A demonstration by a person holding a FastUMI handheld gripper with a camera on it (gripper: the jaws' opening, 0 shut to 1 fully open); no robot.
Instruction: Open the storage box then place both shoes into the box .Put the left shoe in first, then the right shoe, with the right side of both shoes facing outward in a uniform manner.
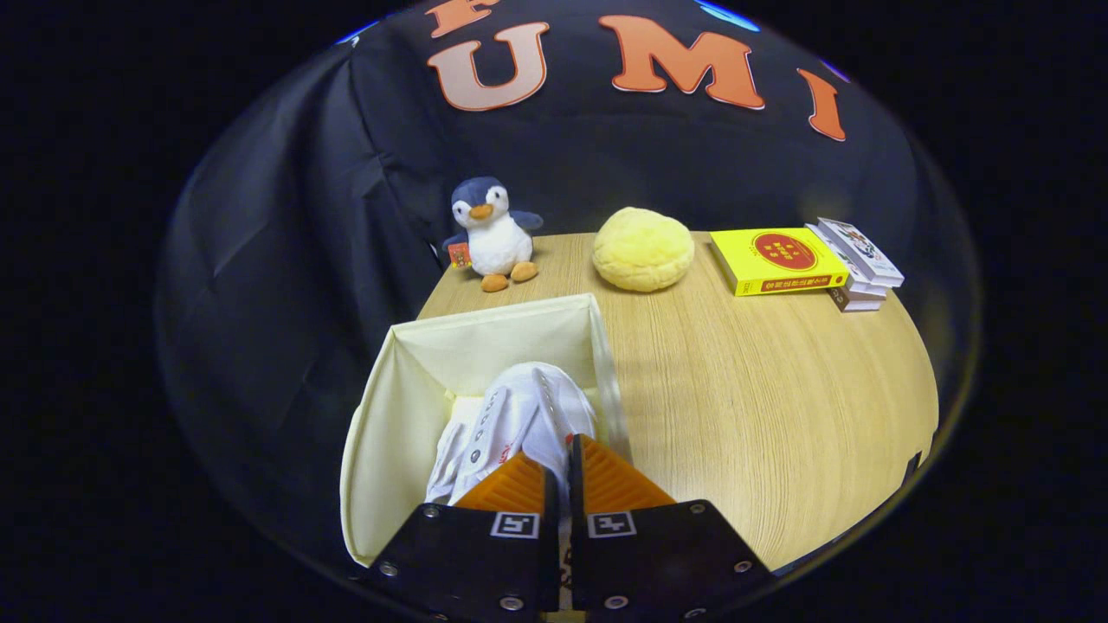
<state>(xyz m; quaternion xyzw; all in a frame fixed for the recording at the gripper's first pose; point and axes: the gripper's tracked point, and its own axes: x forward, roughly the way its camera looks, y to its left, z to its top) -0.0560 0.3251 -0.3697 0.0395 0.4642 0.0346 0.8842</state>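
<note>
Pinching a white shoe (519,424) between its fingers, the hand-held gripper (561,472) sits closed on it with only a thin slot left between the two sides, and both fingers appear to press on the shoe's near part. The shoe runs straight ahead from the fingers, its long axis pointing away toward the far wall of the storage box (407,407), and it hangs inside the open box, whose cream fabric walls rise on the left, the far side and the right of it. A second white shape lies just left of the held shoe, low in the box; it may be the other shoe, but I cannot tell for sure. Whether the held shoe already rests on the box floor is also unclear. So the coming move likely turns on lowering and letting go straight down, with the box directly below the fingers.

The box stands at the near left corner of the wooden desk (762,407). Beyond it, at the far edge, a penguin plush (489,232) stands on the left, a round yellow cushion (642,248) sits in the middle, and a yellow book (776,260) lies to the right, touching a small stack of books (857,264).
</note>
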